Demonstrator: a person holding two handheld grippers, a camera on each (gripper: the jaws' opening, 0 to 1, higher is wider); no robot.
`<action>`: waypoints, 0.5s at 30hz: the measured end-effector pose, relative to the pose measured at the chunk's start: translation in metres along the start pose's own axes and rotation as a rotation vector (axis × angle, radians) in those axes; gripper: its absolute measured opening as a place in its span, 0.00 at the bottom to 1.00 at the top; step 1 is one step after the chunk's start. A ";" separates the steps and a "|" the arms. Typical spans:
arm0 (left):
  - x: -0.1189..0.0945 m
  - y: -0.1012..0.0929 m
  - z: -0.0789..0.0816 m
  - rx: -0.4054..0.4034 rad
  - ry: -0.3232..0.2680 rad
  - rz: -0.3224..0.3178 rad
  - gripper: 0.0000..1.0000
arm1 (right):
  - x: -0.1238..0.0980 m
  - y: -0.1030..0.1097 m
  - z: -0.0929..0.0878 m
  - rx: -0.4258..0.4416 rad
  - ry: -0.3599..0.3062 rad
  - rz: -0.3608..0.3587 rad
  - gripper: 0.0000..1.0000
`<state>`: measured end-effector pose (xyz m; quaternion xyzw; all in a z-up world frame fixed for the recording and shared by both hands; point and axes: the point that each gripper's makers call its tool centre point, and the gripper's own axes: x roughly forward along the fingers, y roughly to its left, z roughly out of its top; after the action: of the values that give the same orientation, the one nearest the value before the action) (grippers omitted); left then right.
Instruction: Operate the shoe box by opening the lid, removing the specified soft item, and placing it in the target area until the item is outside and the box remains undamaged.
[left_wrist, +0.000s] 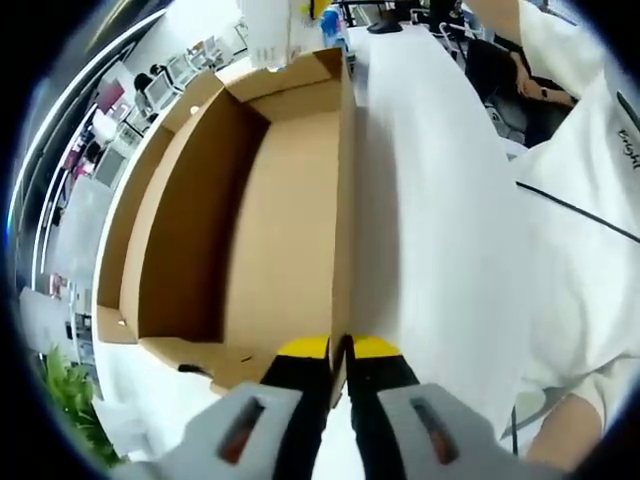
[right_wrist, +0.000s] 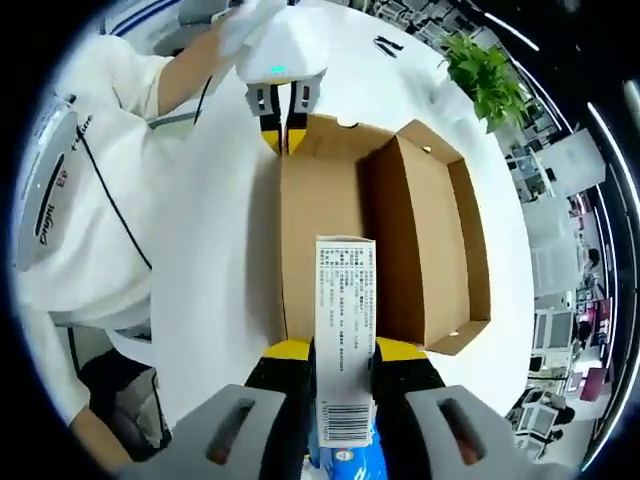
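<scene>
Over the white desk (left_wrist: 430, 200) the cardboard shoe box (left_wrist: 270, 210) lies wide open, its brown inside bare in the left gripper view, with the lid (right_wrist: 430, 240) standing up alongside the tray. The left gripper (left_wrist: 340, 350) has its yellow-tipped jaws pinched tight on the near edge of the box wall, the thin cardboard rim running straight up between them. In the right gripper view that same left gripper (right_wrist: 284, 135) shows at the far end of the box, clamped on the rim, with the person's hand (right_wrist: 240, 30) behind it and a white sleeve (right_wrist: 90, 190) down the left side. The right gripper (right_wrist: 340, 352) is closed on a flat packet (right_wrist: 345, 330) with a printed white label and a barcode, a strip of blue showing at its lower end; whether it is soft I cannot tell. The packet sticks forward out of the jaws, held above the box's open tray at its near end. A green potted plant (right_wrist: 485, 75) stands beyond the desk, and office desks with screens (left_wrist: 150, 95) sit in the background.
</scene>
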<state>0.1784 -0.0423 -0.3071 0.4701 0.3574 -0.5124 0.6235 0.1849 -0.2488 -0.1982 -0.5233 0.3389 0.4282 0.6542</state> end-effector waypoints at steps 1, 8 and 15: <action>0.000 0.000 0.000 0.000 0.001 0.000 0.04 | -0.001 0.001 -0.002 0.002 0.005 0.000 0.20; 0.000 0.001 0.000 -0.001 -0.001 -0.005 0.04 | -0.008 0.025 -0.016 -0.019 0.011 0.025 0.20; -0.001 0.000 -0.001 -0.006 -0.001 0.003 0.04 | -0.011 0.025 -0.035 0.009 0.038 -0.009 0.20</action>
<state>0.1780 -0.0413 -0.3068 0.4685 0.3577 -0.5106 0.6260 0.1576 -0.2832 -0.2057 -0.5299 0.3509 0.4139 0.6517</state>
